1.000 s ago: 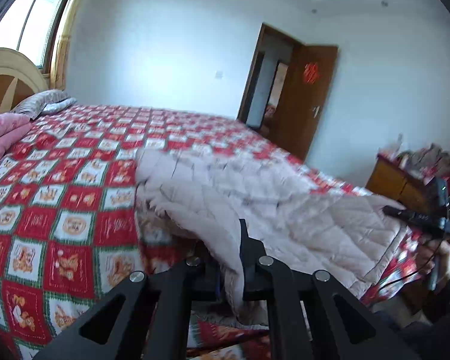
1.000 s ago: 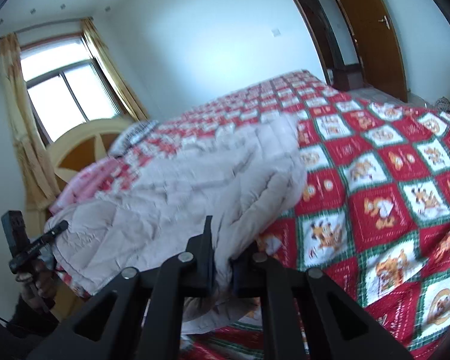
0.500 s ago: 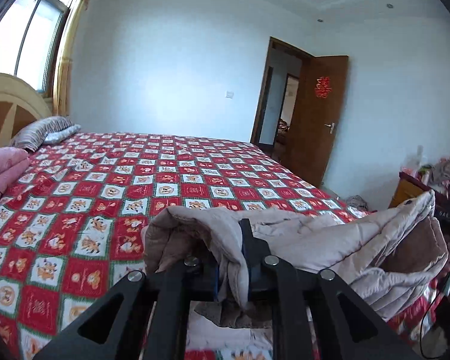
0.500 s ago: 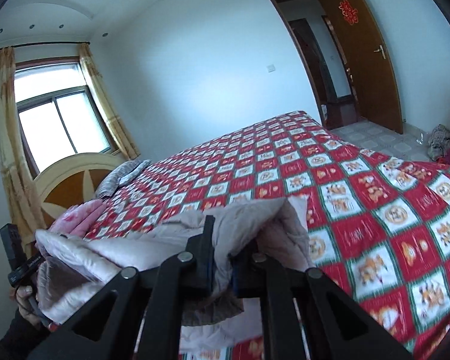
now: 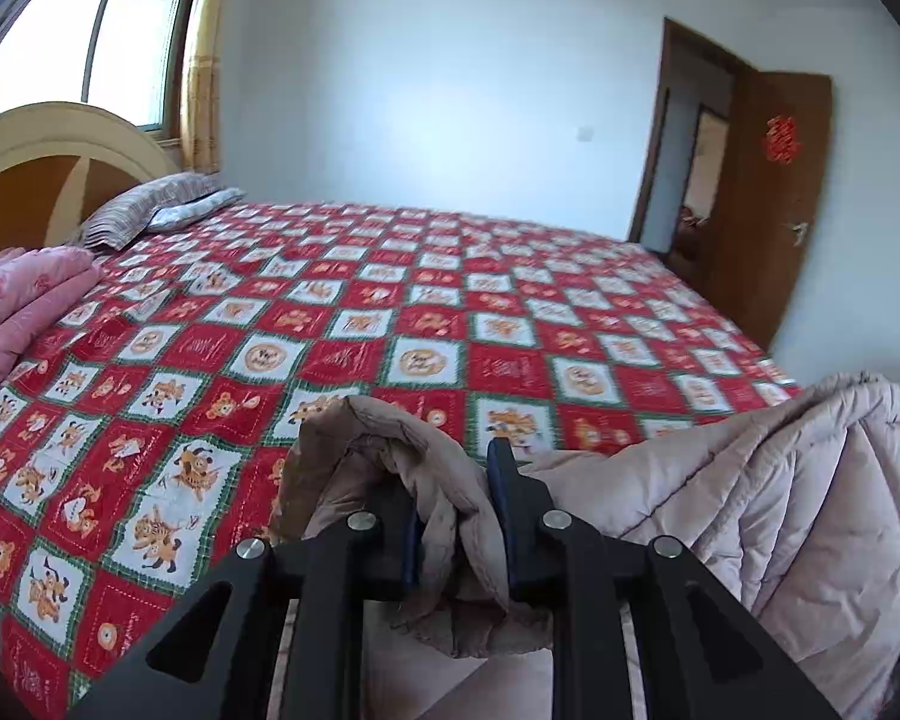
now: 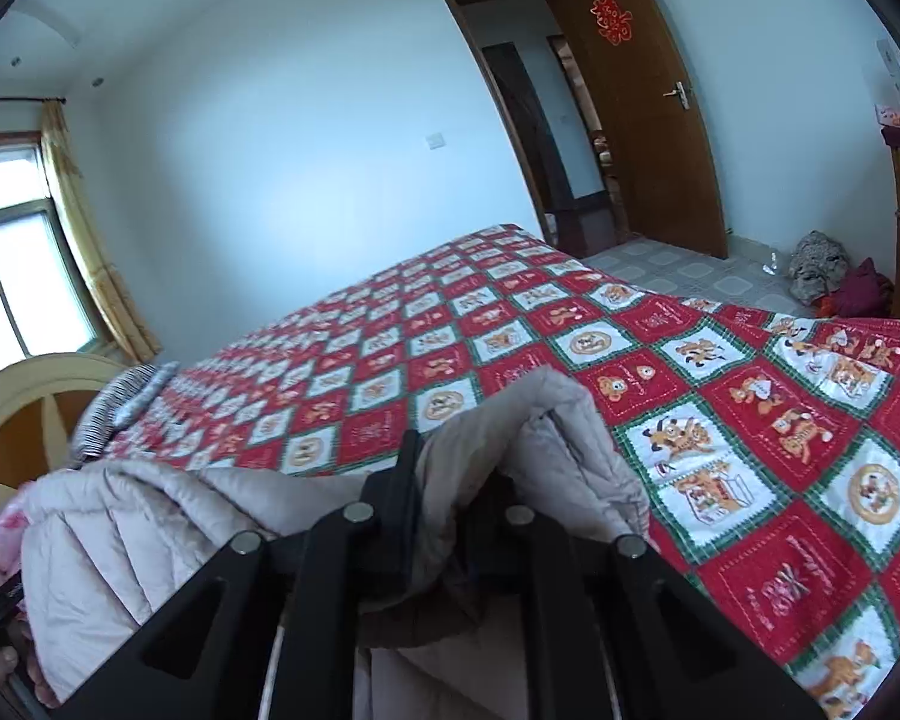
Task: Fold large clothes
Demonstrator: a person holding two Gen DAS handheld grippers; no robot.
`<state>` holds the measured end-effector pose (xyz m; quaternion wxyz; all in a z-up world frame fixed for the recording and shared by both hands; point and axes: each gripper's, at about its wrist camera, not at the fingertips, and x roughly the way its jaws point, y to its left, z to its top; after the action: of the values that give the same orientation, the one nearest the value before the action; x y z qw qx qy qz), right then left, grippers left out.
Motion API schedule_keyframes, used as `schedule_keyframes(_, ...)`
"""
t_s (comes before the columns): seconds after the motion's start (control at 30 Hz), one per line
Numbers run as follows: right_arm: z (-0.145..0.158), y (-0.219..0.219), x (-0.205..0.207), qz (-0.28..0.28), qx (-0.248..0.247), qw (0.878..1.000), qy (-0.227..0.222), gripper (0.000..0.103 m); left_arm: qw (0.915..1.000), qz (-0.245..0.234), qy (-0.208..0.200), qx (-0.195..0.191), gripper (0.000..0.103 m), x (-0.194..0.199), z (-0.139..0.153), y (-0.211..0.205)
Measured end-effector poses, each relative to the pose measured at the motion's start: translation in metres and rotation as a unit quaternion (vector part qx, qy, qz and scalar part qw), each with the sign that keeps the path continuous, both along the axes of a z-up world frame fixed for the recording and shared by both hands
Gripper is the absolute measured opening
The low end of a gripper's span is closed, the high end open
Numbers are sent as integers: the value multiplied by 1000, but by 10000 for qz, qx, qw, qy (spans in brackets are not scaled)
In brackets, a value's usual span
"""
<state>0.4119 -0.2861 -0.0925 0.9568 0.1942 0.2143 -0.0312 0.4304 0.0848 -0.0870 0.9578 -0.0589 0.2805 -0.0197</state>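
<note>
- Pink folded bedding [image 5: 24, 306] lies at the far left of the left wrist view, beside the wooden headboard [image 5: 48, 180] and a striped pillow [image 5: 150, 210]; 1 second ago these sat further left and higher in that view.
- The red checked bedspread [image 5: 390, 312] now lies bare across nearly the whole bed; 1 second ago the coat was spread flat over its near half.
- The pale quilted coat [image 5: 780, 510] is lifted off the bedspread and hangs bunched at the near edge, strung between the 2 grippers, its bulk on the right of the left wrist view.
- The left gripper [image 5: 456, 516] has a thick fold of the coat between its jaws; they have just been opening, though fabric still fills the gap and touches both pads.
- The right gripper [image 6: 456, 516] pinches another fold of the coat [image 6: 150, 540], jaws close together on it, having eased apart only slightly.
- The open brown door [image 6: 648, 120] with its red paper ornament [image 6: 611, 18] stands right of the bed.
</note>
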Motion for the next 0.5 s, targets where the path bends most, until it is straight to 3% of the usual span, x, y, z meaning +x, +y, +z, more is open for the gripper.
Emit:
schedule_keyframes(0.07, -13, 4, 18, -46, -101, 9998, 145, 22, 9997, 146, 194, 72, 24, 16, -12, -6)
schedule_keyframes(0.13, -26, 6, 32, -29, -120, 9995, 282, 41, 9991, 241, 327, 75, 26, 28, -19, -8)
schedule_keyframes(0.17, -31, 5, 37, -7, -111, 9994, 333, 45, 9990, 212, 381, -6, 27, 32, -19, -6)
schedule_keyframes(0.27, -41, -3, 43, 164, 153, 9993, 312, 56, 9964, 43, 432, -722, 34, 39, -9, 13)
schedule_keyframes(0.4, -44, -19, 46, 242, 671, 9973, 175, 71, 9807, -155, 371, -1913, 57, 44, 7, 46)
schedule_keyframes(0.43, -43, -22, 45, 267, 754, 9967, 106, 78, 9781, -165, 279, -2057, 68, 43, 10, 51)
schedule_keyframes(0.5, -39, -23, 44, 301, 763, 9966, -29, 91, 9799, -29, 33, -1997, 91, 41, 17, 53)
